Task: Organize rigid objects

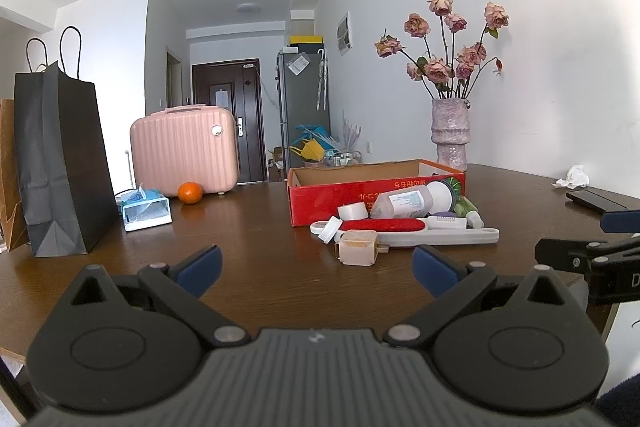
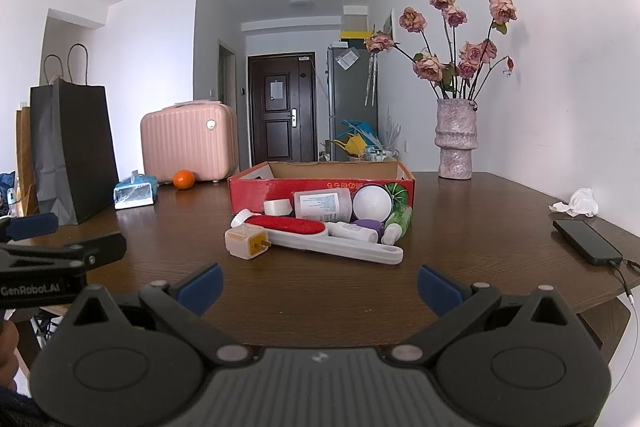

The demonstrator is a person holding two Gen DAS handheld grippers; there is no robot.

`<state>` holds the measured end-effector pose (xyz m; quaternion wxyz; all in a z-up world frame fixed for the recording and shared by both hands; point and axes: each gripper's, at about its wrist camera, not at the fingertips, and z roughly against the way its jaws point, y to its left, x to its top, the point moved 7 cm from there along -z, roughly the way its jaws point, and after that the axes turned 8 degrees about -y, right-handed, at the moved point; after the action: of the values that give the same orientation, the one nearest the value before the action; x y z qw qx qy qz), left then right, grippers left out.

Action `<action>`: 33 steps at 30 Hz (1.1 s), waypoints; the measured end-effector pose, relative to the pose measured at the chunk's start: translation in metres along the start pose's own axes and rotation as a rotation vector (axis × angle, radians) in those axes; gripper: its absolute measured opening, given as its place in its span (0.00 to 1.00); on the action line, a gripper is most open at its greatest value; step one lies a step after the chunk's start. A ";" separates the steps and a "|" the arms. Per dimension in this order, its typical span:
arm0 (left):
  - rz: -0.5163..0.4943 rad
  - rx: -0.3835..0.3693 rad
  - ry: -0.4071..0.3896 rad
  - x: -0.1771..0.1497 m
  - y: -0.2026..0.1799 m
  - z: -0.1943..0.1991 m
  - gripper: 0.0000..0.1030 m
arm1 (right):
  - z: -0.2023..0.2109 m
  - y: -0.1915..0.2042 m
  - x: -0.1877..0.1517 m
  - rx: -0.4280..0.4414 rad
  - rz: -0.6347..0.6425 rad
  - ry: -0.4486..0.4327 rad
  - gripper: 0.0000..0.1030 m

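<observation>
A pile of small rigid items lies on the brown table in front of a red cardboard box [image 1: 320, 197] [image 2: 248, 191]. It holds a beige plug adapter [image 1: 358, 248] [image 2: 245, 243], a red-and-white lint brush [image 1: 400, 229] [image 2: 320, 237], a clear bottle [image 1: 400, 203] [image 2: 323, 205], a white ball [image 2: 373, 203], a green bottle [image 2: 398, 221] and small white tubes. My left gripper [image 1: 316, 271] stands open near the table's front, short of the adapter. Nothing sits between the open fingers of my right gripper [image 2: 319, 285]. The box looks empty from here.
A black paper bag [image 1: 60, 163] [image 2: 74, 151], a pink case [image 1: 184, 151], an orange [image 1: 190, 193] and a tissue pack [image 1: 146, 211] stand at the left. A vase of dried roses [image 2: 456, 139], a crumpled tissue [image 2: 580, 203] and a phone [image 2: 586, 241] on a cable occupy the right.
</observation>
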<state>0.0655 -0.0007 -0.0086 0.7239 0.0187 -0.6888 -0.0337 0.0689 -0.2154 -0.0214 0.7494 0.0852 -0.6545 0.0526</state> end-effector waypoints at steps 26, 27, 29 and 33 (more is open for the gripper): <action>-0.002 0.000 -0.001 0.000 -0.001 0.001 1.00 | -0.002 -0.001 -0.001 0.000 -0.003 0.005 1.00; -0.002 -0.001 -0.002 0.000 -0.001 0.001 1.00 | -0.002 -0.001 -0.001 0.001 -0.003 0.006 1.00; -0.012 -0.005 -0.011 0.001 -0.002 0.000 1.00 | -0.002 -0.001 -0.001 -0.001 -0.004 0.005 1.00; -0.098 0.020 -0.073 0.006 0.002 -0.012 1.00 | -0.010 -0.007 0.002 -0.018 0.032 -0.017 1.00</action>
<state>0.0778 0.0012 -0.0034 0.6957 0.0584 -0.7132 -0.0626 0.0801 -0.2204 -0.0216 0.7437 0.0685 -0.6625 0.0582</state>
